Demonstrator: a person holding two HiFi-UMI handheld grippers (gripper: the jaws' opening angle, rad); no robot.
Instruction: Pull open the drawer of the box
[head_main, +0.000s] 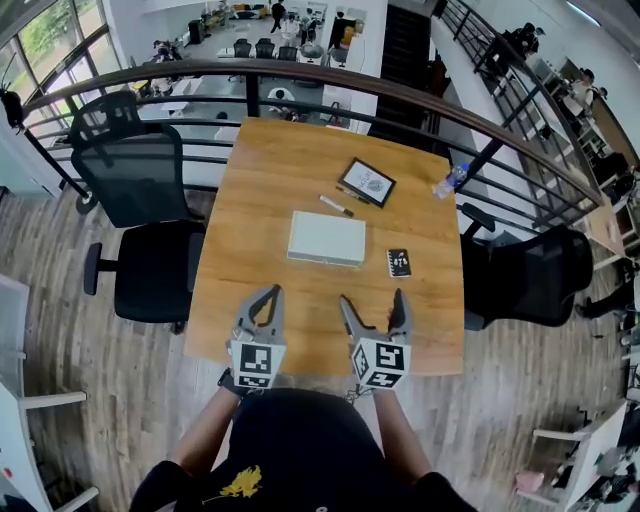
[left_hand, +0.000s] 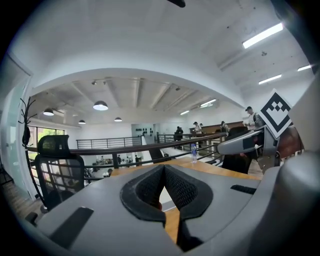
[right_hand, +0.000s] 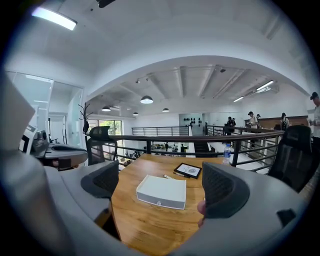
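A flat white box lies in the middle of the wooden table. In the right gripper view the white box shows its drawer front with a small knob, and the drawer is closed. My right gripper hovers over the table's near edge, short of the box, open and empty. The right gripper frames the box between its pads in its own view. My left gripper is held beside it, also short of the box. The left gripper is shut on nothing, pads touching.
Beyond the box lie a pen and a framed tablet. A small black card lies right of the box, and a water bottle stands at the far right edge. Black chairs flank the table; a railing runs behind.
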